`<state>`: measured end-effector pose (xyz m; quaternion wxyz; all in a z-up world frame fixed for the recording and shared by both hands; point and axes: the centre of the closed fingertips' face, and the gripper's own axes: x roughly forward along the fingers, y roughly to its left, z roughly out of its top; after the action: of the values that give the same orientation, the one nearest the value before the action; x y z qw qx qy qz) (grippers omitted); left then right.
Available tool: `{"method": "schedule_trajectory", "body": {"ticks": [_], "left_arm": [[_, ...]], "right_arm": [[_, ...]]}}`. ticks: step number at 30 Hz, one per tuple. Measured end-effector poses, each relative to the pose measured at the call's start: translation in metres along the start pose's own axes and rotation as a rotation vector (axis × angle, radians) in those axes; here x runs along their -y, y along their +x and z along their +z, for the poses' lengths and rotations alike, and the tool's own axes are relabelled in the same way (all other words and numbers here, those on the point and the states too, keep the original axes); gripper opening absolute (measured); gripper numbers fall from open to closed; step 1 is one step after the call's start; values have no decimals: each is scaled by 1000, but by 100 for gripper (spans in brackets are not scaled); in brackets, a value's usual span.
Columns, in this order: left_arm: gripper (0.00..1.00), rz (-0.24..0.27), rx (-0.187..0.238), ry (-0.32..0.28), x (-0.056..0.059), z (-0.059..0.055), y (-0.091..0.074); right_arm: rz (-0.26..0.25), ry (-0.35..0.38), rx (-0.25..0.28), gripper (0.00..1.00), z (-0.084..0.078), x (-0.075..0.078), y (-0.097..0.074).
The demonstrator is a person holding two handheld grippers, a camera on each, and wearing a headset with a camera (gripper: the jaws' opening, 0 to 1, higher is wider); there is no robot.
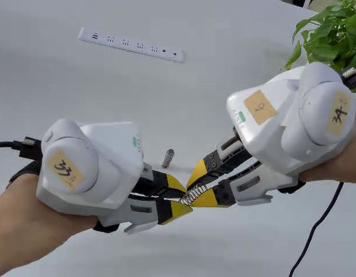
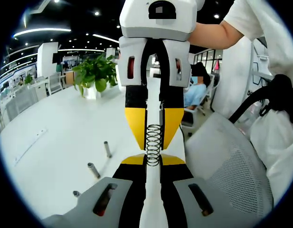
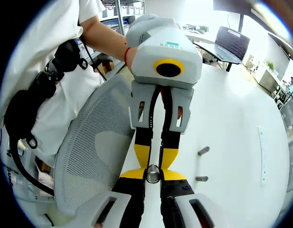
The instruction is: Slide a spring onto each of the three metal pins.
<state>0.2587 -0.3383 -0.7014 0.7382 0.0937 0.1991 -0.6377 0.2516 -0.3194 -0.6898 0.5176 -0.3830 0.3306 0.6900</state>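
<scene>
The left gripper [image 1: 182, 199] and the right gripper [image 1: 199, 189] meet tip to tip above the white table [image 1: 224, 86], each with its jaws clamped on one end of the same spring [image 1: 192, 195], which hangs between them in the air (the metal pins [image 2: 107, 149] stand on the table, apart from it)

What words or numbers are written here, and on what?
"33": handwritten on the tan sticker on the left gripper.
"34": handwritten on the rear sticker on the right gripper.
Unreadable scrawl: the front sticker on the right gripper.
Too small: green labels on both, grey print on the left gripper's shell.
</scene>
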Motion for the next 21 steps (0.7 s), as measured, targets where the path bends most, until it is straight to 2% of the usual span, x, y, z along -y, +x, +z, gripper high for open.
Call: {"method": "schedule_trajectory", "body": {"ticks": [21], "left_arm": [[6, -14, 3, -8, 0, -2, 1]], "right_arm": [[4, 2, 2, 6, -1, -1, 1]]}}
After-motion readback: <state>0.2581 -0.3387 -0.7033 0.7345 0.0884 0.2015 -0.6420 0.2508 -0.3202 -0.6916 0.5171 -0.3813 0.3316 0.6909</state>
